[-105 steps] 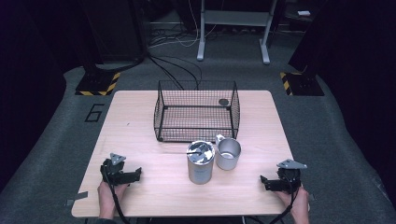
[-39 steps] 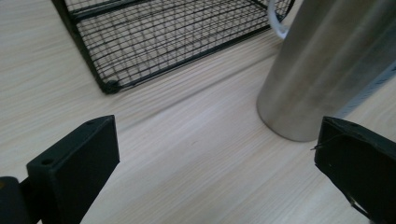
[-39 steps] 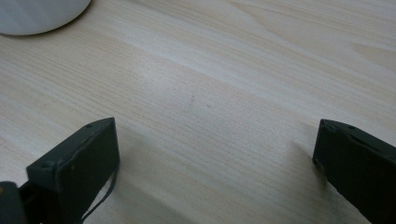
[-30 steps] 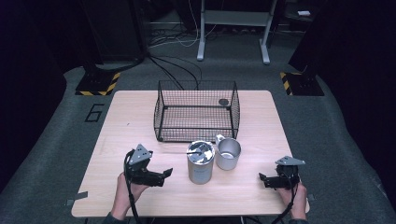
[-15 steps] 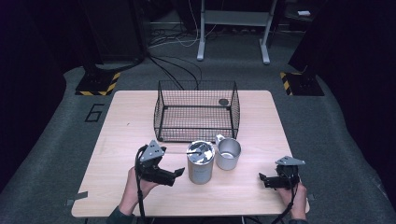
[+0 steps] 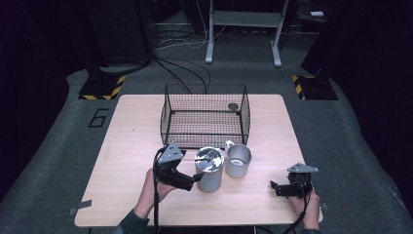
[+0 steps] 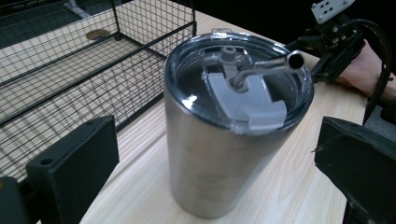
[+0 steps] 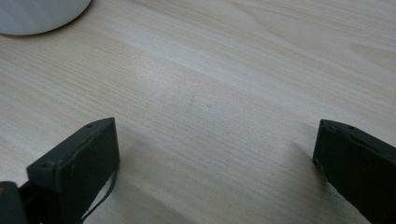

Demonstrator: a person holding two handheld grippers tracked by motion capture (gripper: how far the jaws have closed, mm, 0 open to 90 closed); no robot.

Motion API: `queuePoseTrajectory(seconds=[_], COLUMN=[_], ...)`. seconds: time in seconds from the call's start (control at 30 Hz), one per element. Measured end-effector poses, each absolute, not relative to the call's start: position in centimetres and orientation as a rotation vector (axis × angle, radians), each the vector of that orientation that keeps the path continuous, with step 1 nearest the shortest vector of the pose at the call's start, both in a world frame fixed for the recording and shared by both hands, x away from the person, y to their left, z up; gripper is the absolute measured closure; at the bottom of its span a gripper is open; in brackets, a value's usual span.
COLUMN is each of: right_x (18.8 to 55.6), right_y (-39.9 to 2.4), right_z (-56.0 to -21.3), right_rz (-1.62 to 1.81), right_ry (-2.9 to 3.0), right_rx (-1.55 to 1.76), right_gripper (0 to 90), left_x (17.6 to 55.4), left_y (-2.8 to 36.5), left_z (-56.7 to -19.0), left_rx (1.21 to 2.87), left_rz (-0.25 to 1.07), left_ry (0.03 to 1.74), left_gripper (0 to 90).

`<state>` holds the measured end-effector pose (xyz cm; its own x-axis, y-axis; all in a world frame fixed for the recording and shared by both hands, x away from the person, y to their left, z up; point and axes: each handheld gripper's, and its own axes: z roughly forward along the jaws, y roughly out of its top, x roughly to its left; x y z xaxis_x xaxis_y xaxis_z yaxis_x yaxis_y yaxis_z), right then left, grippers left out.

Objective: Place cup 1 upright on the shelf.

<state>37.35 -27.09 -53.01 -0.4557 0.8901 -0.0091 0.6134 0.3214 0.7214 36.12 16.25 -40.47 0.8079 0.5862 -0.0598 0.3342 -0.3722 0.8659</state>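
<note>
In front of the basket (image 6: 204, 114), near its front wall, the tumbler (image 6: 209, 169) is stood upright on the desk (image 6: 126, 141), with the mug (image 6: 237, 160) just beside it on the right. The tumbler is closed by a clear lid (image 7: 243, 79) carrying a bent metal straw (image 7: 266, 67), so it is judged that a side grasp on the steel body is intended rather than a grasp from above.

The left tool (image 6: 192, 179) is held level against the tumbler's left side. In the left gripper view its jaws are spread wide, one on each side of the tumbler (image 7: 219, 154), and no contact with the wall can be confirmed. This straddling position is consistent with a pre-grasp alignment: the jaws are set low on the body, below the lid, where the wall is straight and a firm clamp is likely.

The right tool (image 6: 273, 187) is rested low on the desk, well to the right of the tumbler. Its jaws are also apart, with bare wood between them. It is judged to be parked clear of the left tool's working area.

The basket is open at the top, with a small round object (image 6: 233, 106) in its far right corner.
</note>
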Motion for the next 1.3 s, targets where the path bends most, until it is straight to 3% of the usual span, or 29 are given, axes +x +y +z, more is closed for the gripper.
queuePoseTrajectory(seconds=[1.3], right_x=[37.3], right_y=[-27.1], right_z=[-53.0], right_rz=[0.923], right_ry=[2.185], right_rx=[1.329], right_gripper=[0.0], left_x=[38.2], left_y=[11.8], left_z=[-42.0], left_rx=[1.97], left_rz=[0.321], left_ry=[0.612], left_gripper=[1.2])
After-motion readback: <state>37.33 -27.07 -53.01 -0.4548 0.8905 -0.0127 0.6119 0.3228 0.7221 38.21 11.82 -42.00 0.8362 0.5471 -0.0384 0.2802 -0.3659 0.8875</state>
